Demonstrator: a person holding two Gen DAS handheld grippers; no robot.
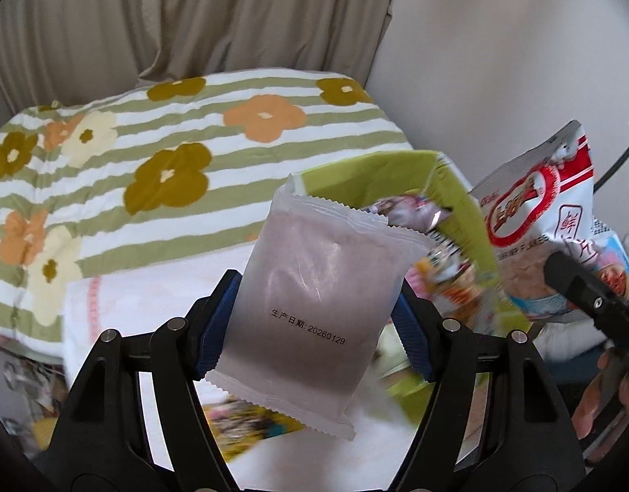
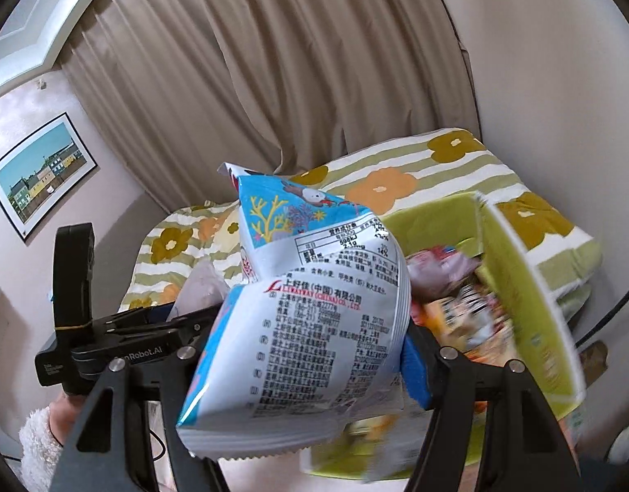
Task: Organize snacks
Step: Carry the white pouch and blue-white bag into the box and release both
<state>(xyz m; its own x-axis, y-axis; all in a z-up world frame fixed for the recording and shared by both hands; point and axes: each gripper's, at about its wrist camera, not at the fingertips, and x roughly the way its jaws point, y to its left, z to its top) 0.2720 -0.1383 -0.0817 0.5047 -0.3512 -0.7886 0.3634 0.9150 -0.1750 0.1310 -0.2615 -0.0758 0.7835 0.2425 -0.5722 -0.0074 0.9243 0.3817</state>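
My left gripper (image 1: 314,320) is shut on a pale pink sachet (image 1: 314,307) with a printed date, held up in front of a green box (image 1: 450,188) that holds several snack packs. My right gripper (image 2: 310,352) is shut on a white and blue shrimp flakes bag (image 2: 314,328), held left of the same green box (image 2: 523,287). The shrimp flakes bag also shows in the left wrist view (image 1: 536,225) at the right, with the right gripper (image 1: 577,291) below it. The left gripper (image 2: 121,328) and the sachet's top (image 2: 203,287) show at the left in the right wrist view.
A green-striped flower-print quilt (image 1: 150,164) covers the bed behind. A white cloth (image 1: 150,299) and loose snack packs (image 1: 249,422) lie below the left gripper. Beige curtains (image 2: 273,61) and a framed picture (image 2: 39,172) are behind.
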